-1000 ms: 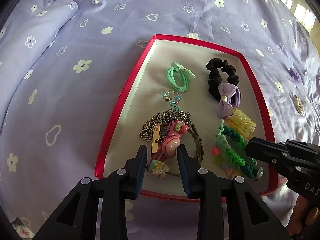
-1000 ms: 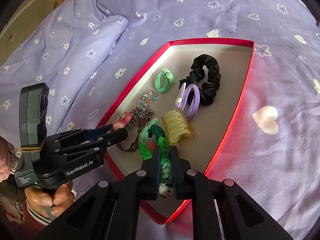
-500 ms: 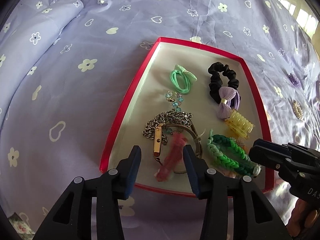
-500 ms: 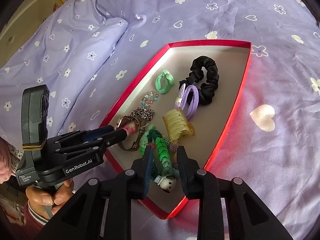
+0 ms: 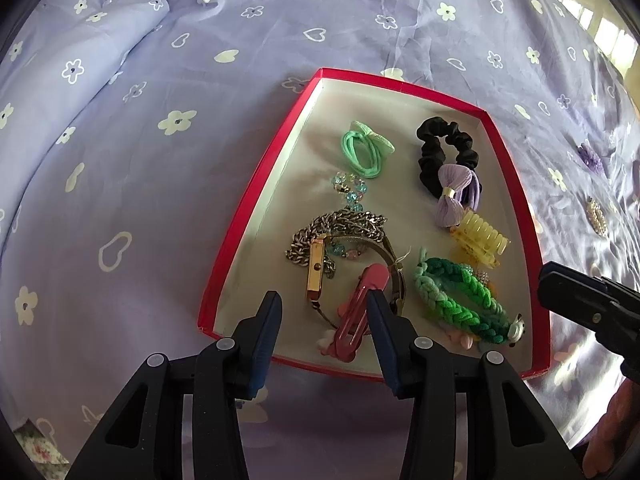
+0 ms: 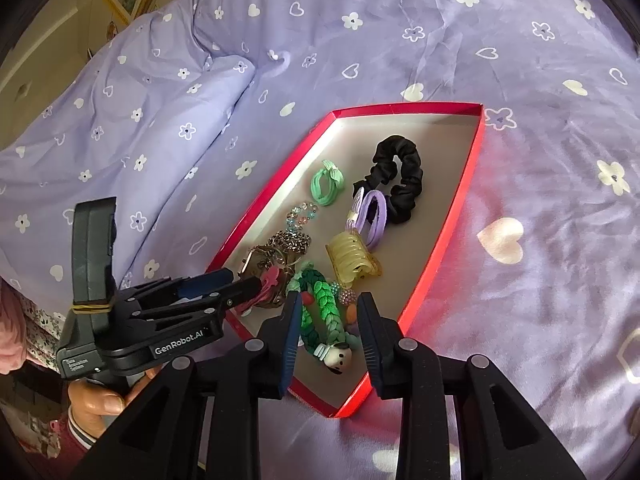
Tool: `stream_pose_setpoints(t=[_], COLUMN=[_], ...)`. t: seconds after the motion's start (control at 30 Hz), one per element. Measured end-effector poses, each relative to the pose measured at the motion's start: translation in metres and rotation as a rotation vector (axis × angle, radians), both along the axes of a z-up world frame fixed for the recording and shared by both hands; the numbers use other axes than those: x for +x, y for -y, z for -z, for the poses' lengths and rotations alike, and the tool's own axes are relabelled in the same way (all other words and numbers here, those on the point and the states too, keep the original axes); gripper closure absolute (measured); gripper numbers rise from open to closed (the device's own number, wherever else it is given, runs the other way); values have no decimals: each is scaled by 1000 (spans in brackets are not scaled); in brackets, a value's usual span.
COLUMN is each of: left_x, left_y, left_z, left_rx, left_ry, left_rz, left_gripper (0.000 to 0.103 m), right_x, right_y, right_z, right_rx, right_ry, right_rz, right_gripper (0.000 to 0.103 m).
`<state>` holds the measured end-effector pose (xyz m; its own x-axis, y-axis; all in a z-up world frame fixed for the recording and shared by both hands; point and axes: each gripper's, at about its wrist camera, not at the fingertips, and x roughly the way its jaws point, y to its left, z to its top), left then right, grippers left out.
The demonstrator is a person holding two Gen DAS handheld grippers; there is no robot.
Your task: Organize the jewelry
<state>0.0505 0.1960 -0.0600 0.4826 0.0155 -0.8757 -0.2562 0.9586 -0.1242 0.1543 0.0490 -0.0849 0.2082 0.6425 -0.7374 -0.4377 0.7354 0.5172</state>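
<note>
1. Left hand-held gripper [image 5: 323, 322]: spread wide, empty, poised at the near rim of the red tray [image 5: 256, 200]; right fingertip beside the pink hair clip [image 5: 358, 312], contact hard to judge.
2. Right hand-held gripper [image 6: 328, 334]: spread wide, empty, straddling the green braided band [image 6: 326, 308] without pinching it.
3. Readable on the left tool's body in the right wrist view: "GenRobot.AI"; smaller label below too fine to read.
4. Inside the tray: gold watch [image 5: 316, 270] atop a silver chain [image 5: 344, 224], beaded bracelet [image 5: 350, 190], mint hair tie [image 5: 364, 150], black scrunchie [image 5: 444, 148], lilac bow [image 5: 454, 196], yellow claw clip [image 5: 480, 240].
5. Small pastel pieces under the braided band partly hidden.
6. Tray resting on a lilac bedsheet [image 5: 140, 160] printed with flowers and hearts.
</note>
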Motion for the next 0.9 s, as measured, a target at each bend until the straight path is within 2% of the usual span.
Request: stream_pose_setpoints(t=[0.13, 0.2, 0.3, 0.33, 0.37, 0.43, 0.53, 0.6, 0.77, 0.9], left_x=[-1, -3, -9, -12, -16, -25, -40, -51, -74, -88], left_y=[0, 0, 1, 1, 2, 1, -2, -4, -5, 0], left_z=[-1, -4, -9, -12, -16, -25, -34, -37, -41, -46], left_rx=[-3, -7, -3, -5, -7, -10, -43, -71, -84, -60], left_ry=[-1, 5, 19, 27, 34, 58, 86, 101, 106, 104], left_rz=[-6, -7, -13, -17, -23, -48, -89, -111, -148, -155], left_gripper=[59, 56, 47, 42, 32, 19, 8, 8, 8, 8], right_x=[-2, -3, -4, -5, -5, -6, -9, -12, -19, -27], right_y=[2, 4, 6, 7, 8, 11, 15, 20, 32, 40], right_z=[-3, -5, -7, -8, -9, -9, -11, -12, -13, -15], right_rx=[6, 9, 17, 19, 26, 38, 58, 76, 118, 149], right_ry=[3, 8, 12, 12, 12, 11, 12, 13, 7, 9], right_rz=[7, 11, 17, 19, 22, 28, 38, 51, 82, 102], right_gripper=[71, 67, 65, 63, 59, 51, 36, 26, 22, 17])
